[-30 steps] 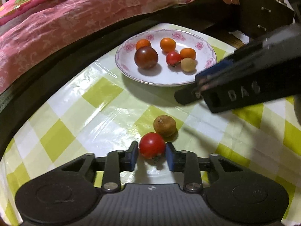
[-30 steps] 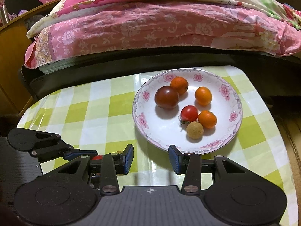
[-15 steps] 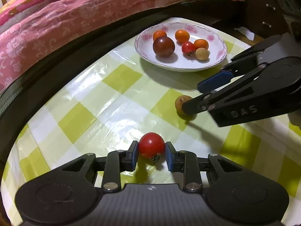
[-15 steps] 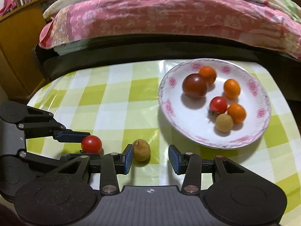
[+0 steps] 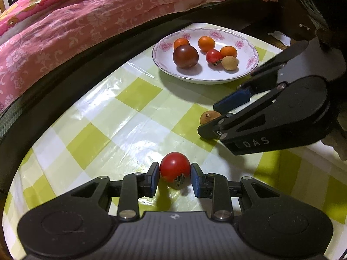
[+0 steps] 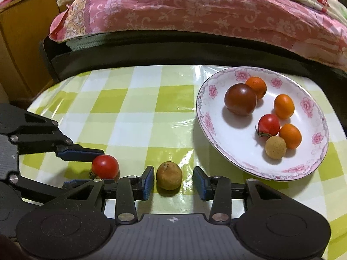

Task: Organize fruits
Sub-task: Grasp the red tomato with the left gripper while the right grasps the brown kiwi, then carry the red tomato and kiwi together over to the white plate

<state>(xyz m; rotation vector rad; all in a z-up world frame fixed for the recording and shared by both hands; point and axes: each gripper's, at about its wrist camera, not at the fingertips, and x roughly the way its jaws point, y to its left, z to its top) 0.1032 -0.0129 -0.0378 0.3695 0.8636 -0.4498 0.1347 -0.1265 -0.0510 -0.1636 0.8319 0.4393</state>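
Note:
My left gripper (image 5: 174, 179) is shut on a red cherry tomato (image 5: 175, 166), held just above the checked tablecloth; it also shows in the right wrist view (image 6: 105, 166). My right gripper (image 6: 173, 183) is open, its jaws on either side of a brown longan (image 6: 169, 178) that lies on the cloth, with a gap on the right side. The longan is partly hidden behind the right gripper in the left wrist view (image 5: 208, 116). A white floral plate (image 6: 312, 162) holds a dark tomato (image 6: 240, 102), a red tomato (image 6: 269, 125), three orange kumquats and a pale longan (image 6: 275, 147).
The green-and-white tablecloth (image 6: 138, 112) covers the table. A bed with a pink floral quilt (image 6: 195, 10) runs along the far edge. A wooden cabinet (image 6: 19, 43) stands at the far left. The plate also shows in the left wrist view (image 5: 164, 65).
Both grippers have drawn back from the plate. The left has kept hold of the red tomato. The right has moved left and lowered, so the brown longan now lies between its open jaws.

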